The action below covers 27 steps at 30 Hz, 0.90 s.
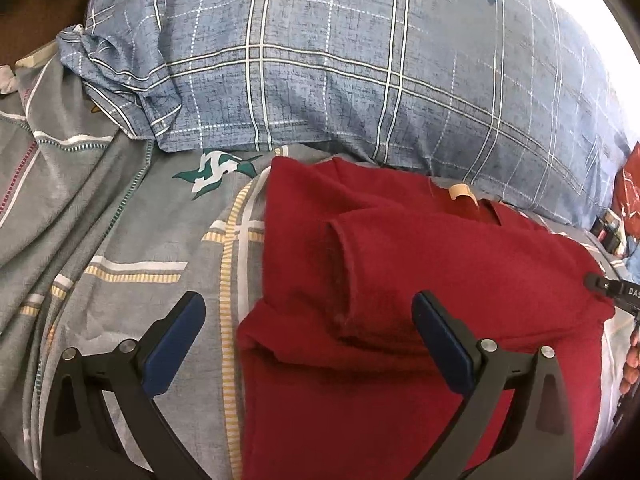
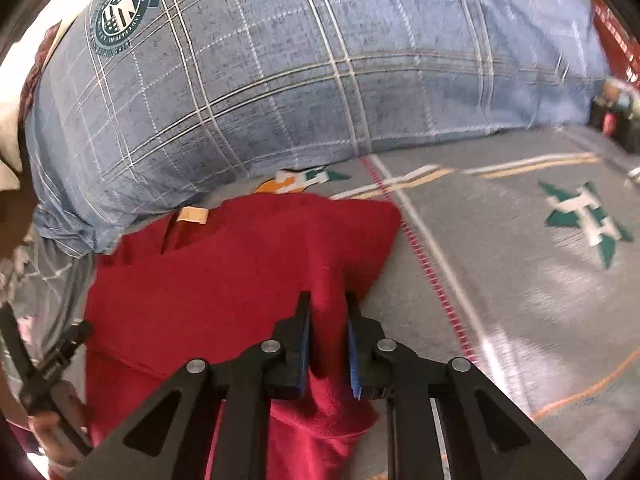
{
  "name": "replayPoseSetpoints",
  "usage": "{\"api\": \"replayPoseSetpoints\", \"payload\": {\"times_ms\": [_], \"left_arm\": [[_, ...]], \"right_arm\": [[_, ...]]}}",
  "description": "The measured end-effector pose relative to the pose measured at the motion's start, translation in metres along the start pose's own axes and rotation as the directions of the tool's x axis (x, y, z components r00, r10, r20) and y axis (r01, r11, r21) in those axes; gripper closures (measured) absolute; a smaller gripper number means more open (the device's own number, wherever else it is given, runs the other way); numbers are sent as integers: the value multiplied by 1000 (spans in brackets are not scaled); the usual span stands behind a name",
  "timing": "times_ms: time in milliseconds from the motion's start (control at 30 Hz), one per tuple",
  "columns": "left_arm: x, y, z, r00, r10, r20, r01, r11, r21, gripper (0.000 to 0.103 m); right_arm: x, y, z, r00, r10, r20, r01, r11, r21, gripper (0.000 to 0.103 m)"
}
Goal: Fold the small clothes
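Grey bedsheet (image 1: 120,240) carries red shirt (image 1: 400,280): right gripper (image 2: 328,340) pinches it, left gripper (image 1: 308,320) spread above.

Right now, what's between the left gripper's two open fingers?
In the left wrist view, the left gripper spans the red shirt's left edge with its folded sleeve, plus a strip of grey bedsheet.

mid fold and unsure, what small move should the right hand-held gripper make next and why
Probably carry the pinched fabric inward across the red shirt and lay it flat. The right hand-held gripper is shut on the shirt's right edge, while the left sleeve already lies folded over and the left hand-held gripper is open.
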State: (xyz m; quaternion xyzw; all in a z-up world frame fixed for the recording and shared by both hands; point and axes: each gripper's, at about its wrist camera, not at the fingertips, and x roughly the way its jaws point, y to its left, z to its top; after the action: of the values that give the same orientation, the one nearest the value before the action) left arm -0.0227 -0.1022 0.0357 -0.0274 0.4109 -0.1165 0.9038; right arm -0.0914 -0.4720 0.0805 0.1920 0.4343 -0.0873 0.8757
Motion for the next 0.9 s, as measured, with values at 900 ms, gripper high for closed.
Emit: {"api": "replayPoseSetpoints", "payload": {"times_ms": [900], "left_arm": [[-2, 5, -4, 998, 58, -20, -58, 998, 7, 0]], "right_arm": [[-13, 33, -43, 989, -146, -9, 143, 974, -176, 74]]}}
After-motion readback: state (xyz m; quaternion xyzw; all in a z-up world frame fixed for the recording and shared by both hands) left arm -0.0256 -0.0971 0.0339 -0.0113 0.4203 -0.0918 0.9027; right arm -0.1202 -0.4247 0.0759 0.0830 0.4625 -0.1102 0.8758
